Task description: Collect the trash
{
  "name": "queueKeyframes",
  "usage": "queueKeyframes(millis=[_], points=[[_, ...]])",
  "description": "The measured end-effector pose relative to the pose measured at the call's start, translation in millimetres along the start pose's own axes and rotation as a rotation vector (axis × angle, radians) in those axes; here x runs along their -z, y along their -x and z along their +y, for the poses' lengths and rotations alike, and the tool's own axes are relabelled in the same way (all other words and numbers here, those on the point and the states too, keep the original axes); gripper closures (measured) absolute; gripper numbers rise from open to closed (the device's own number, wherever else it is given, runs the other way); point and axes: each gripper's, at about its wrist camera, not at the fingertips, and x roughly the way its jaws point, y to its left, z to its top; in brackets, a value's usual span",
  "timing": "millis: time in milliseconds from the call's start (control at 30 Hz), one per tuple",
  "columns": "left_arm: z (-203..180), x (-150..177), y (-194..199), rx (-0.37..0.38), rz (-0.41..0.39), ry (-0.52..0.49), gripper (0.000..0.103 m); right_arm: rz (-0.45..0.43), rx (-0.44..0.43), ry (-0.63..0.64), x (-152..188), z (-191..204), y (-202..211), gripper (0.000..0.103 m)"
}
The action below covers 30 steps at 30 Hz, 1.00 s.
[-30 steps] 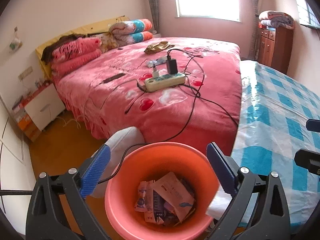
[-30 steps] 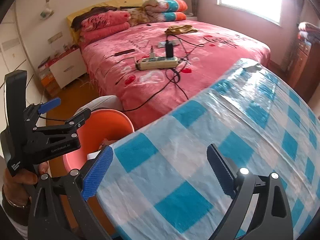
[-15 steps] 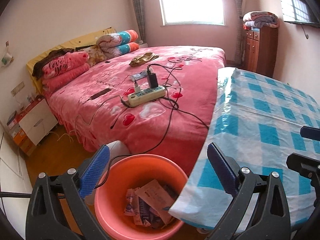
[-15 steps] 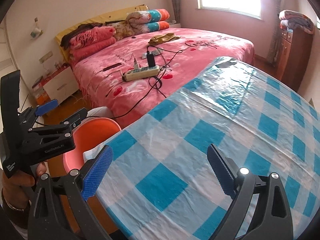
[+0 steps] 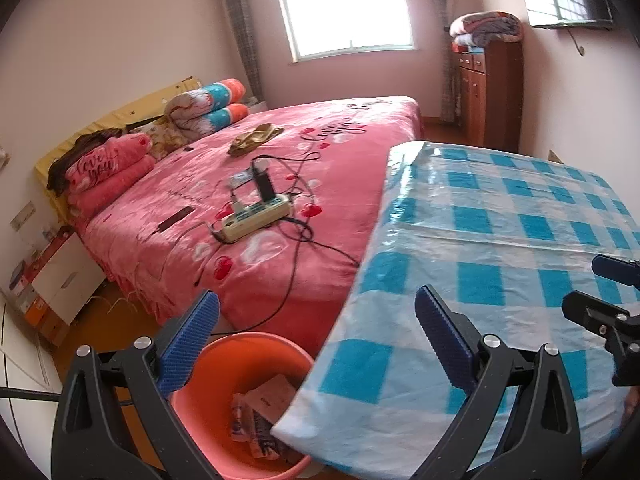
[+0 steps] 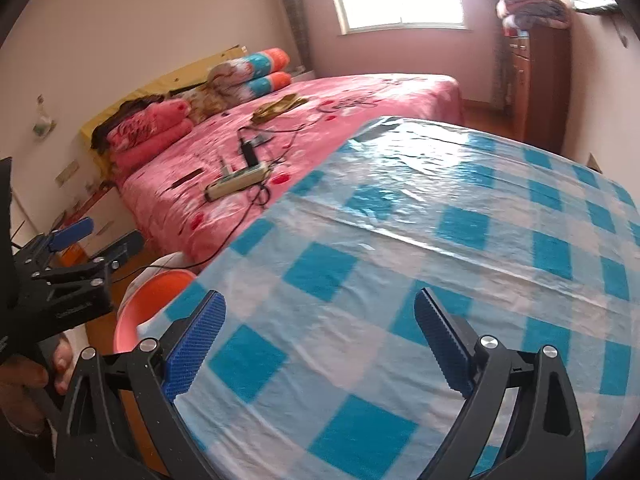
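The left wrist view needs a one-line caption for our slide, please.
Open left gripper above an orange bin of wrappers, beside the blue-checked table.

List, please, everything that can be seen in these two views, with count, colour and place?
Bin: one, orange, on the floor beside the table.
Wrappers: several, mixed colours, inside the bin.
Table: one, blue-and-white checked cover, right.
Bed: one, pink, centre.
Power strip: one, cream, on the bed, with black cables.
Bedding: several folded piles, pink and multicoloured, at the bed's head.
Cabinet: one, brown, by the far wall.
Nightstand: one, white, left of the bed.
Left gripper: black with blue pads, open, empty.
Right gripper: same, open, over the table.
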Motion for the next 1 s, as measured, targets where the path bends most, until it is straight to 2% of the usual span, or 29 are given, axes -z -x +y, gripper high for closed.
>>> queueKeyframes(millis=[200,433,733,1000], points=[[-37.8,-11.7,2.2,0.021,-0.009,-0.068,0.004,-0.042,0.044,-0.074,7.1,-39.3,9.1,0.009],[-89.8,-24.5,2.3,0.069,-0.029,-0.123,0.004,-0.12,0.15,-0.126,10.7,-84.5,29.6,0.009],[-140.7,-41.2,3.1,0.169,-0.042,-0.123,0.004,-0.205,0.271,-0.162,15.7,-127.0,54.7,0.009],[-191.8,-54.6,15.0,0.25,-0.096,-0.173,0.004,-0.258,0.394,-0.213,19.4,-162.7,70.7,0.009]])
